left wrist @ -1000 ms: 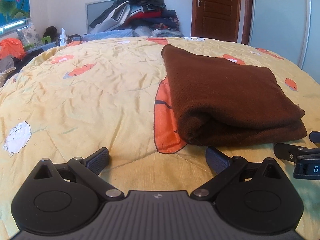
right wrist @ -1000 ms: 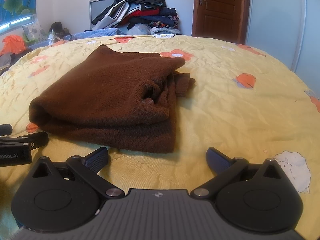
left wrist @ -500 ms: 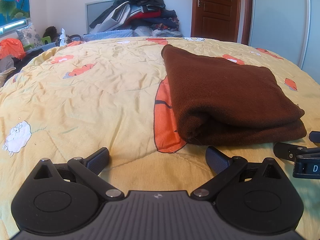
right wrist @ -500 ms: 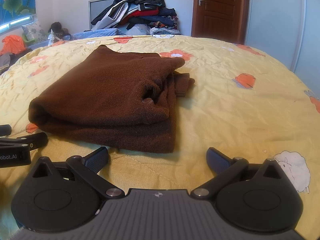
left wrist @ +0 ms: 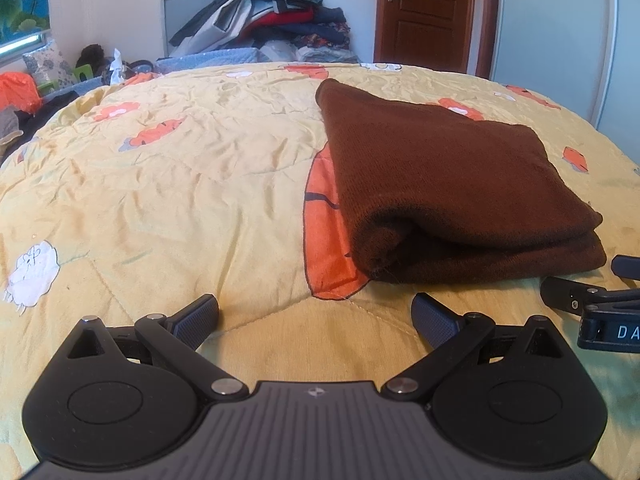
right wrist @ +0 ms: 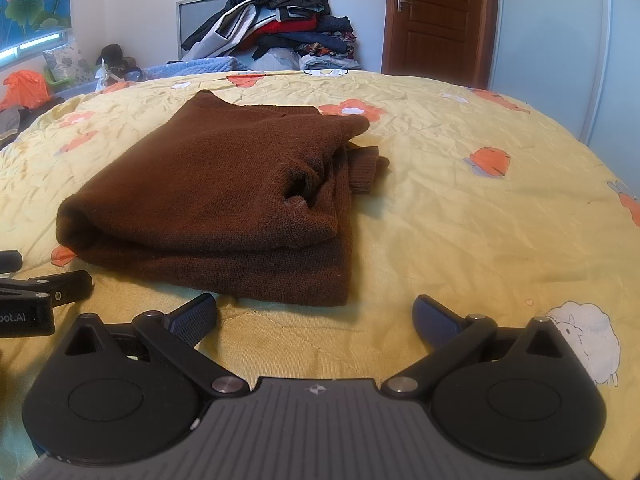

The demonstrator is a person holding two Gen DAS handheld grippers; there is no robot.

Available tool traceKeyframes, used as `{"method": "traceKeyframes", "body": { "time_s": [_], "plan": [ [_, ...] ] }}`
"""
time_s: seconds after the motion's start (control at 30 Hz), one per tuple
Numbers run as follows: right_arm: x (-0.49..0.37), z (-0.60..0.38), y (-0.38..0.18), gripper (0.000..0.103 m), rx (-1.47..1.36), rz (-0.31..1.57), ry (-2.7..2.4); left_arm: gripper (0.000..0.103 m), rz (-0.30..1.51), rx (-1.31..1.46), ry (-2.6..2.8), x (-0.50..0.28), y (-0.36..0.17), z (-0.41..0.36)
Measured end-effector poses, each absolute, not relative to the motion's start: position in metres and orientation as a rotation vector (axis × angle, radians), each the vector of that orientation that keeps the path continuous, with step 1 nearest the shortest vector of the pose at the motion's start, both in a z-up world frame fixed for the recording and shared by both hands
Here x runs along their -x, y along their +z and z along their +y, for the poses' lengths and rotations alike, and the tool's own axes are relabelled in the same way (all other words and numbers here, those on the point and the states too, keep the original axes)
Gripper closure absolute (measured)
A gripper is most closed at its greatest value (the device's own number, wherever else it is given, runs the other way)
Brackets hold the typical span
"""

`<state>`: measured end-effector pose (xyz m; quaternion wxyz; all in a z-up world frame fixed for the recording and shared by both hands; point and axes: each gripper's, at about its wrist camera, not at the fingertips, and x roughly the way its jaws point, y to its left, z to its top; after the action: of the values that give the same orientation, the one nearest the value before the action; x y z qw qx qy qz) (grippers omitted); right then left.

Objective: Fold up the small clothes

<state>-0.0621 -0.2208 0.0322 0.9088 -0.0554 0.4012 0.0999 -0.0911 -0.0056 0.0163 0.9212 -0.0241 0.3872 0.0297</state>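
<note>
Now, in the left wrist view, the left claw [left wrist: 316, 314] hangs low over the bed [left wrist: 168, 184] with its jaws wide and nothing between them. The brown sweater [left wrist: 444, 184] lies folded on the quilt ahead and to the right, its near edge just beyond the right fingertip. At the right border the right claw [left wrist: 580, 300] shows only in part, close to the sweater's near corner.

From the right wrist view, that claw [right wrist: 316, 314] is also spread wide and empty, near the sweater [right wrist: 224, 192], which sits ahead and to the left. Its right side looks loose: a cuff [right wrist: 366, 168] sticks out from the stack and the upper layer bunches. Clothes are piled [right wrist: 280, 20] beyond the bed.

I judge the fold nearly done. A pinch that takes only the top layer could drag it off the lower one, and a nudge at the cuff side could open the stack
</note>
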Motion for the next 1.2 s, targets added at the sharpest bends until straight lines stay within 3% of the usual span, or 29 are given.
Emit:
{"method": "traceKeyframes", "body": {
  "time_s": [1.2],
  "plan": [
    [0.0624, -0.2206, 0.0322, 0.000, 0.115, 0.827, 0.206, 0.000, 0.783, 0.046, 0.044, 0.0971, 0.0157, -0.0084]
  ]
}}
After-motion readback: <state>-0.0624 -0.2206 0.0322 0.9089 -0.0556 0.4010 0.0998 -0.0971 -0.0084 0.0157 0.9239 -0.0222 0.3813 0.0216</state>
